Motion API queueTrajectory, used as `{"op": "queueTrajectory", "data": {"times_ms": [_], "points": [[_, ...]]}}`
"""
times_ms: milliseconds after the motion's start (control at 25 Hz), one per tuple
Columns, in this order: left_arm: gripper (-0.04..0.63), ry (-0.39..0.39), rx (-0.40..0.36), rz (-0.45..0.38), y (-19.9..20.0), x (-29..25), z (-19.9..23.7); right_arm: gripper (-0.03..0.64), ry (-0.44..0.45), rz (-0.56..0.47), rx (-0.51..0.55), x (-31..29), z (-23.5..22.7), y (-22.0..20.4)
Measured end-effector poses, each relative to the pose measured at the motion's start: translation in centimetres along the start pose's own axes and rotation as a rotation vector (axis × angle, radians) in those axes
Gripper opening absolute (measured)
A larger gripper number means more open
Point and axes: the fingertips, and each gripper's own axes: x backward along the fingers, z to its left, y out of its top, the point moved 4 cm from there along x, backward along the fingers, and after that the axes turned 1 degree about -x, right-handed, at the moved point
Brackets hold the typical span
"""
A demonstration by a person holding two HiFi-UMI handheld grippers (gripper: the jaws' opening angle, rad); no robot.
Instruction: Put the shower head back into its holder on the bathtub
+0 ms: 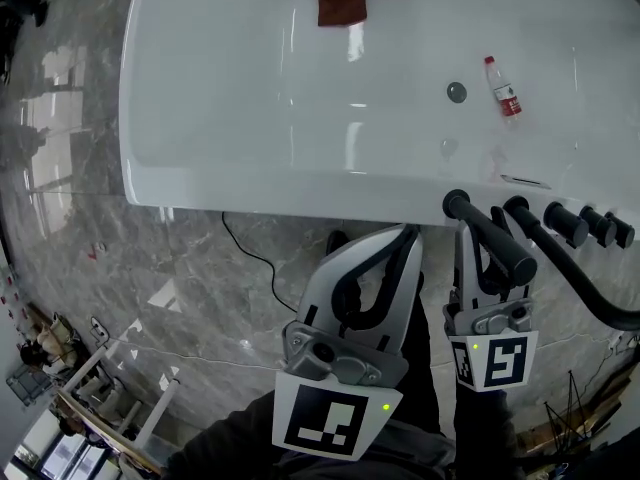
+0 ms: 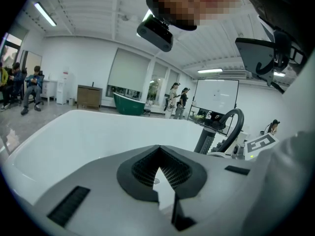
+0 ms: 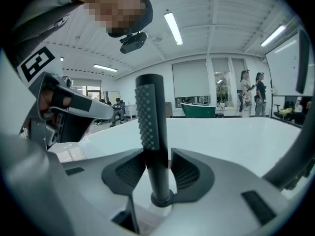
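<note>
The black stick-shaped shower head (image 1: 492,238) lies slanted over the white bathtub's near rim (image 1: 300,193), its far end by the tub edge. My right gripper (image 1: 482,250) is shut on it. In the right gripper view the shower head (image 3: 150,127) stands upright between the pads, nubbed face to the left, with a ring at its lower end. Its black hose (image 1: 575,283) curves off to the right. My left gripper (image 1: 405,234) hangs just left of it, shut and holding nothing; its left gripper view (image 2: 160,154) shows the pads meeting over the tub. I cannot make out the holder.
Black tap knobs (image 1: 585,225) line the tub deck at the right. Inside the tub lie a brown cloth (image 1: 342,6), a plastic bottle (image 1: 503,89) and the drain (image 1: 456,92). A black cable (image 1: 250,253) trails over the marble floor. Several people stand in the background (image 2: 178,98).
</note>
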Motion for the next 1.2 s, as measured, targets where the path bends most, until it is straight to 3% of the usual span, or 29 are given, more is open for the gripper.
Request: {"op": "queueTrajectory", "data": {"times_ms": [360, 880, 1080, 1200], "points": [[0.003, -0.001, -0.022, -0.018, 1.0, 1.2, -0.6, 0.229, -0.005, 0.008, 0.014, 0.4, 0.2, -0.3], [0.003, -0.015, -0.052, -0.022, 2.1, 2.9, -2.0, 0.236, -0.010, -0.016, 0.050, 0.6, 0.7, 1.1], [0.003, 0.003, -0.060, 0.023, 2.0, 3.9, -0.9, 0.236, 0.002, 0.027, 0.091, -0.3, 1.3, 1.0], [0.003, 0.007, -0.072, -0.031, 3.1, 3.6, -0.7, 0.236, -0.007, 0.069, 0.074, -0.4, 1.3, 0.9]]}}
